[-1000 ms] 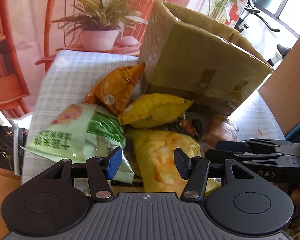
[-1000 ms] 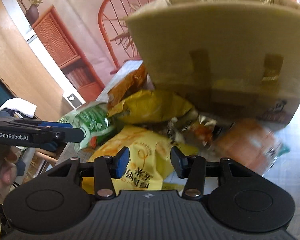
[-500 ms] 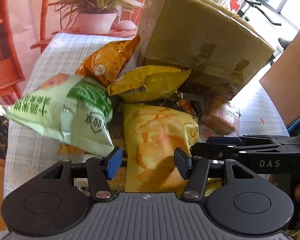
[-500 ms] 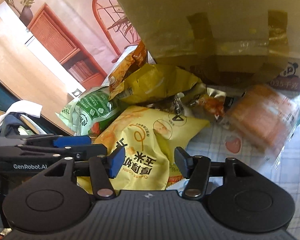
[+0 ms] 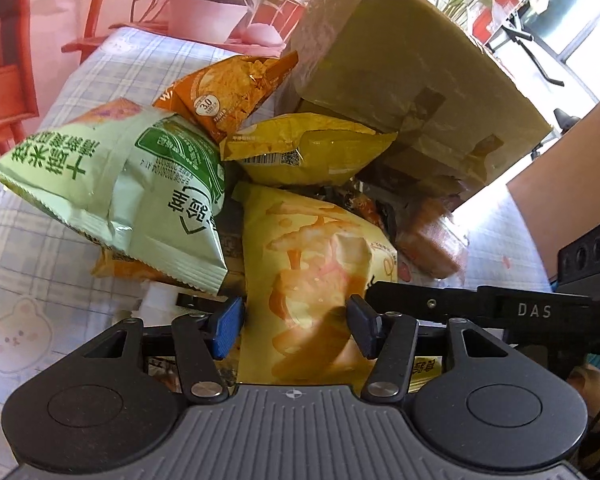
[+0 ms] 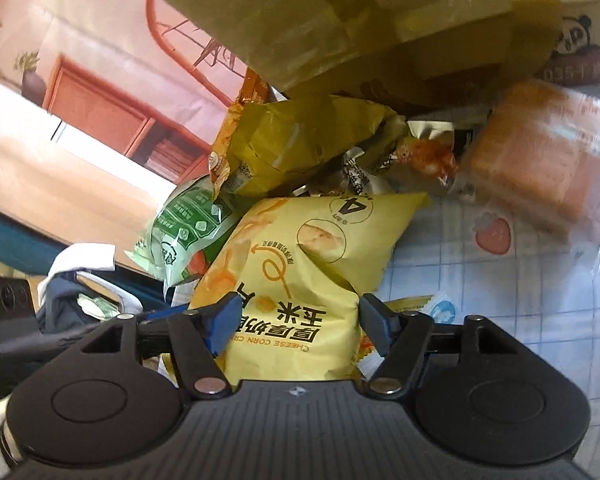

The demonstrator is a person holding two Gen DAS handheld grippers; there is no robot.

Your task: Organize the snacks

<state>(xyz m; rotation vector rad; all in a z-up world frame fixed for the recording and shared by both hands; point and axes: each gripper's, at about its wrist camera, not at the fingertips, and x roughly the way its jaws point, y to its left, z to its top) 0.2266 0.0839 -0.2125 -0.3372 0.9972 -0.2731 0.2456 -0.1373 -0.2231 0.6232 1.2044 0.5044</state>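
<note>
Left wrist view: the left gripper [image 5: 295, 326] hangs over a heap of snack packets on a checked tablecloth [image 5: 36, 264], its jaws apart on either side of a pale yellow corn bag [image 5: 312, 264] without pressing it. Beside that bag, to the left, a green bag [image 5: 132, 188] lies on top of the heap, its saw-toothed edge toward the camera. Behind them an orange bag [image 5: 228, 96] leans against a cardboard box [image 5: 400, 80], and a dark yellow bag [image 5: 308, 152] is wedged under the box's near edge. An orange wrapped cake [image 5: 432, 248] rests on the cloth to the right, partly blurred. The right gripper's [image 5: 374, 294] black arm reaches in from the right edge, marked DAS, with its tip just beside the corn bag. A potted plant [image 5: 208, 8] stands beyond the table. Right wrist view: the right gripper [image 6: 300, 324] straddles the lower end of the corn bag [image 6: 300, 264], whose label reads CHEESE CORN; its jaws have just been opening and stand wide, the pads beside the bag rather than clamped on it. The box [image 6: 360, 20] looms overhead, the cake [image 6: 540, 160] lies to the right on the cloth [image 6: 520, 300], and the green bag [image 6: 184, 232] shows at left.
</note>
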